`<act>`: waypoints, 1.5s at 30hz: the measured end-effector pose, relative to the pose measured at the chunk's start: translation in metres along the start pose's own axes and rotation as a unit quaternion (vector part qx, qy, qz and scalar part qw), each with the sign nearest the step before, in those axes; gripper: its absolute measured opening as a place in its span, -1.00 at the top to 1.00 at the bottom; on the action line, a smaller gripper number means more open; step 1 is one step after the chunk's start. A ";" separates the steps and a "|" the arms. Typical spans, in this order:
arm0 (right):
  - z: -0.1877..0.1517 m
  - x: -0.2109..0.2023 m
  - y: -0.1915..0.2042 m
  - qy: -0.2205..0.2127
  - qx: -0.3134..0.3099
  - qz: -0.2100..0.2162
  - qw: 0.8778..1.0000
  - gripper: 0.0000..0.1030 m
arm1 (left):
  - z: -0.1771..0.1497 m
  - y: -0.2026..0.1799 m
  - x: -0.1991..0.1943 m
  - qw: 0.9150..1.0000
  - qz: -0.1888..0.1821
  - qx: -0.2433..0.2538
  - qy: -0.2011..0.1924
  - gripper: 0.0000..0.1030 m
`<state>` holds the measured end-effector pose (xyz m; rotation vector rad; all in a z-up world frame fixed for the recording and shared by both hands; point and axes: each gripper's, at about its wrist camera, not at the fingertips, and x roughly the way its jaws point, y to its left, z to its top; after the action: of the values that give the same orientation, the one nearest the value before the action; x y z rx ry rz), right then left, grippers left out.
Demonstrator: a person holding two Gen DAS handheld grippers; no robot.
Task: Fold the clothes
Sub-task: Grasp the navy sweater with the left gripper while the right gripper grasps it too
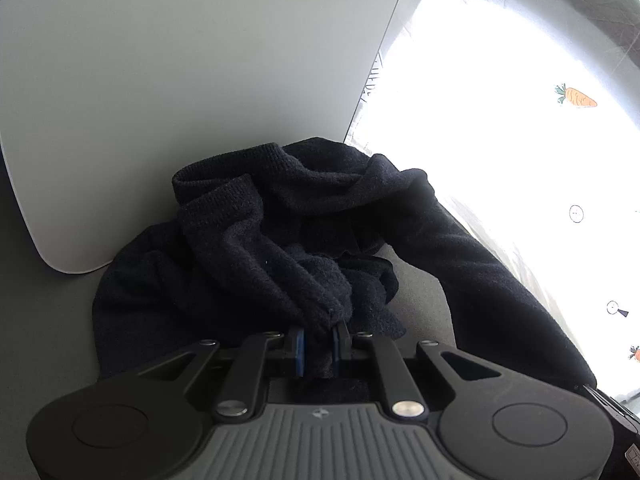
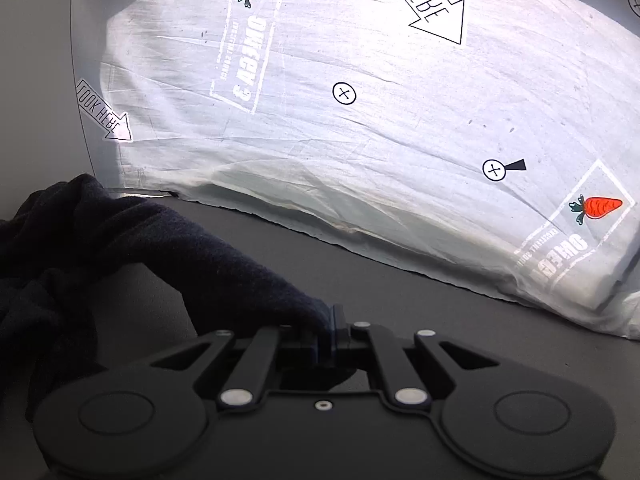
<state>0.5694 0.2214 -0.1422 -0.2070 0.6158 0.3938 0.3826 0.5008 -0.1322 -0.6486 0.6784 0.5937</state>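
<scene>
A dark navy knit sweater (image 1: pixel 280 216) lies bunched on a dark grey table (image 1: pixel 48 320). Its ribbed edge shows at the top of the heap. My left gripper (image 1: pixel 318 340) is shut on a fold of the sweater, with cloth pinched between the blue pads. In the right wrist view, the sweater (image 2: pixel 120 248) stretches from the left towards my right gripper (image 2: pixel 326 332), which is shut on a sleeve-like end of it. The cloth between the two grips hangs slack.
A white board (image 1: pixel 160 80) with a rounded corner stands behind the sweater. A white printed sheet (image 2: pixel 360 140) with carrots, arrows and crossed circles lies beyond the dark table surface (image 2: pixel 360 280). It appears overexposed in the left wrist view (image 1: pixel 500 120).
</scene>
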 end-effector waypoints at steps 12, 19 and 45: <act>-0.128 -0.172 -0.251 0.007 0.102 -0.222 0.970 0.89 | -0.123 -0.075 -0.117 0.995 -0.069 0.068 0.035 0.77; -0.212 -0.289 -0.390 0.016 0.197 -0.361 0.911 0.89 | -0.222 -0.132 -0.187 0.982 -0.148 0.100 0.067 0.77; -0.236 -0.290 -0.417 0.043 0.221 -0.226 0.948 0.04 | -0.229 -0.188 -0.190 0.969 -0.147 0.185 0.066 0.35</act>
<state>0.4044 -0.3139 -0.1277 0.0680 0.7041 -0.2020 0.3036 0.1638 -0.0687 -0.4283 0.7770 0.1420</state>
